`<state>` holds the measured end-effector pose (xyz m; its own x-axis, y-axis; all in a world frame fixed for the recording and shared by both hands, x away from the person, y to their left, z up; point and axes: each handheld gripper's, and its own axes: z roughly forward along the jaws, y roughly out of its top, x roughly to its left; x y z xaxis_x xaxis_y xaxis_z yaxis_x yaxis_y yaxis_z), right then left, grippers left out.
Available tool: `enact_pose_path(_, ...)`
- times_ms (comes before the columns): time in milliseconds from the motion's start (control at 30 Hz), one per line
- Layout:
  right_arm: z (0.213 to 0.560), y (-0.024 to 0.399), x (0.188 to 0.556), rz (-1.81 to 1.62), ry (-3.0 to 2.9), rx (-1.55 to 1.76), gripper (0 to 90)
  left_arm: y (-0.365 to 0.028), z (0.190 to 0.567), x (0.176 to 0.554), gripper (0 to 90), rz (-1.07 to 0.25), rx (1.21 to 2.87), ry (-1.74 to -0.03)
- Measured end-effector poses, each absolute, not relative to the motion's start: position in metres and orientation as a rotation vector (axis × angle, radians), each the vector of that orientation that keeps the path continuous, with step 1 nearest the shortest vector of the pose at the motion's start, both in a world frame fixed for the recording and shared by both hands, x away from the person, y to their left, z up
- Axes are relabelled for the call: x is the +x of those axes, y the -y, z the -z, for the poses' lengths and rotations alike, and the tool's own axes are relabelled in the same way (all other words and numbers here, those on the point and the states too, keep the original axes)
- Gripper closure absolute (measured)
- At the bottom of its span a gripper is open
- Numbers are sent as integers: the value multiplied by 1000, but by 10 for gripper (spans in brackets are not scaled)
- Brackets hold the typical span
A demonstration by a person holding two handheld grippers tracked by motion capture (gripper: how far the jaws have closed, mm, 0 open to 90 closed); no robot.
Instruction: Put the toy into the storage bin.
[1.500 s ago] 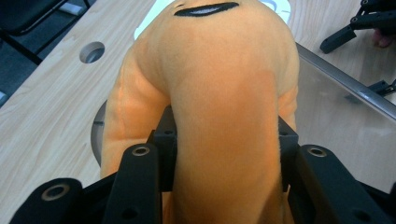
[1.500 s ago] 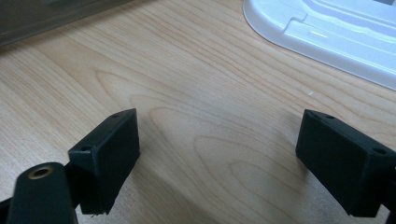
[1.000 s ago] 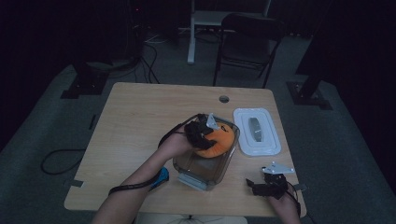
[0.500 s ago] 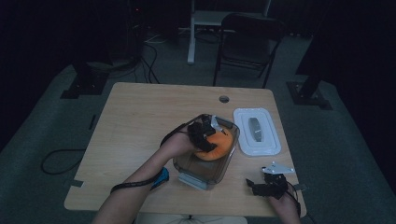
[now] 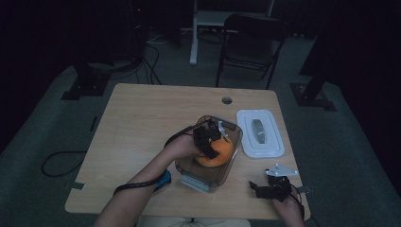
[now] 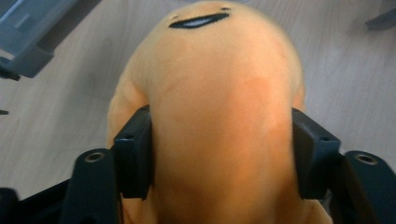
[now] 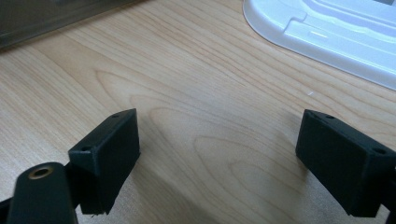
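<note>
An orange plush toy (image 5: 221, 154) with a black stitched smile (image 6: 200, 21) sits in the mouth of a clear plastic container (image 5: 208, 178) at mid-table. My left gripper (image 5: 211, 141) reaches into the container from the left. Its jaws have just been opening, and the toy (image 6: 219, 107) is still between them, bulging past both pads (image 6: 135, 154). Near the table's front right corner my right gripper (image 5: 265, 189) rests low over the bare wood (image 7: 205, 121). It is open with nothing between its fingers.
A white container lid (image 5: 260, 135) lies flat to the right of the container, also seen in the right gripper view as the lid (image 7: 327, 32). The wooden table (image 5: 142, 123) has a cable hole (image 5: 227, 100) at the back. A folding chair (image 5: 250, 38) stands beyond.
The left hand and the orange toy have sunk slightly into the container. The right gripper has not moved.
</note>
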<state>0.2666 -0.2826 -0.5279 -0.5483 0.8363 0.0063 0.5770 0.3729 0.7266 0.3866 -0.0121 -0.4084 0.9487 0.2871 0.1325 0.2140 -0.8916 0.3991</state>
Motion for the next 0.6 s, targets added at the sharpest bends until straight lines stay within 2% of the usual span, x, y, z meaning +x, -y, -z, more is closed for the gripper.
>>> enact_pose_path(333, 528, 283, 267, -985, -2275, 1233, 130, 12, 408, 385, 258, -228, 2737, -367)
enact_pose_path(433, 528, 283, 267, -985, -2275, 1233, 130, 11, 407, 385, 199, -212, 2720, -391)
enact_pose_path(600, 528, 283, 267, -985, -2275, 1233, 130, 5, 404, 386, 158, -185, 2678, -440)
